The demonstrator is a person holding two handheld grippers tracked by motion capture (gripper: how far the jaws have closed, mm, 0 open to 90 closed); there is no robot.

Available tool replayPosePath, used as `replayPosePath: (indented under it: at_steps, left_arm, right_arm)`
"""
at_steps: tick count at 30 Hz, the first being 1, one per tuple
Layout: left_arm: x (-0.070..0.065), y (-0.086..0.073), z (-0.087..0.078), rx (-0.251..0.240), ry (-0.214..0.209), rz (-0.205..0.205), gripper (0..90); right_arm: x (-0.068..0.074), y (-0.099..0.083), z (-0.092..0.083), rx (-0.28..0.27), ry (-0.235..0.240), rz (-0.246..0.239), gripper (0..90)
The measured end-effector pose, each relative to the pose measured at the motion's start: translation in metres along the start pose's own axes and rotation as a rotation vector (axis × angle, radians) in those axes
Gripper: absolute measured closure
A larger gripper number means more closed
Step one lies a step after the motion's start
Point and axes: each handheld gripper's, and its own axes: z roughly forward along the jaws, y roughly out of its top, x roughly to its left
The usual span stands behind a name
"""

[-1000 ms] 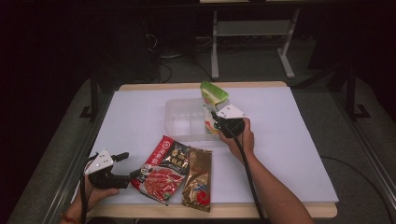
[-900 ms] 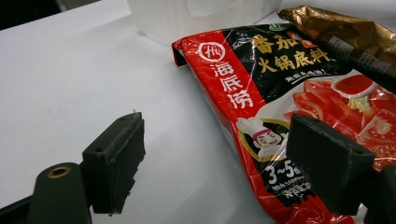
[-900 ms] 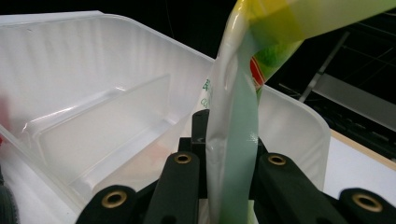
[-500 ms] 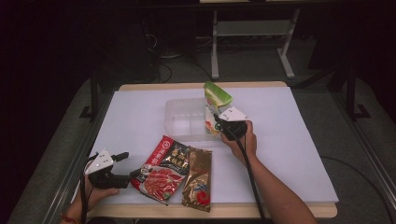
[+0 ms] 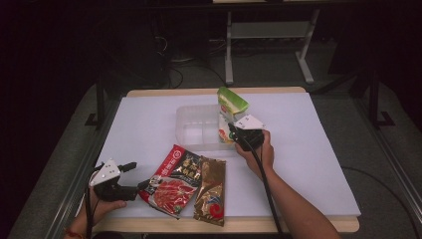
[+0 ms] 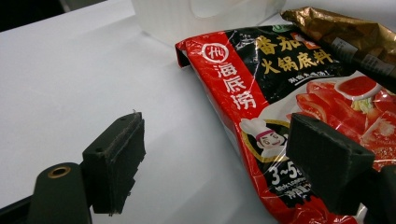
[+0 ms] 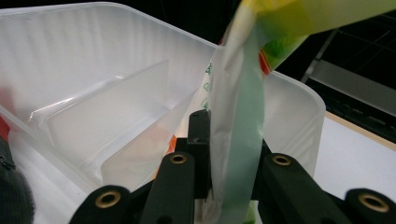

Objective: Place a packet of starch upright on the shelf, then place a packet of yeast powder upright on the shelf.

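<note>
My right gripper (image 5: pixel 235 132) (image 7: pixel 229 140) is shut on a green and white packet (image 5: pixel 231 104) (image 7: pixel 238 116). It holds the packet upright over the right end of a clear plastic container (image 5: pixel 195 128) (image 7: pixel 88 88) with a divider inside. A red hotpot-base packet (image 5: pixel 175 179) (image 6: pixel 280 98) lies flat near the table's front edge. A gold-brown packet (image 5: pixel 211 190) (image 6: pixel 348 32) lies against its right side. My left gripper (image 5: pixel 136 175) (image 6: pixel 219 163) stands open at the red packet's left edge, with one pad (image 6: pixel 327 163) over the packet and the other (image 6: pixel 116 161) over bare table.
The white table top (image 5: pixel 308 149) has free room on the right and at the back left. Its wooden edge (image 5: pixel 214 91) runs along the back, with dark floor and a desk frame (image 5: pixel 268 35) beyond.
My right gripper has shifted slightly right and toward the person with the green packet. The left gripper and the two flat packets have stayed put.
</note>
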Motion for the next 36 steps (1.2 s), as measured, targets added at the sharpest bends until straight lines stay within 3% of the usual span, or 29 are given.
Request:
replayPosePath:
  at_steps: [10,20,22,30,36]
  left_arm:
    - [0.0,0.011,-0.003,-0.027,-0.004,-0.019,19.5]
    - [-0.003,0.021,-0.003,-0.034,-0.005,-0.016,19.5]
    - [-0.004,0.023,-0.002,-0.033,-0.008,-0.01,19.5]
    - [-0.012,0.036,0.003,-0.019,-0.022,-0.009,19.5]
    - [-0.021,0.052,0.01,-0.015,-0.043,-0.019,20.1]
  right_arm:
    - [-0.012,-0.003,-0.013,0.007,0.07,-0.005,72.4]
    - [-0.023,-0.012,-0.047,-0.019,0.149,-0.013,68.3]
    - [-0.025,-0.012,-0.055,-0.026,0.17,-0.034,66.5]
    - [-0.025,-0.024,-0.076,0.027,0.262,-0.084,56.3]
    - [-0.029,-0.035,-0.079,0.05,0.311,-0.05,50.0]
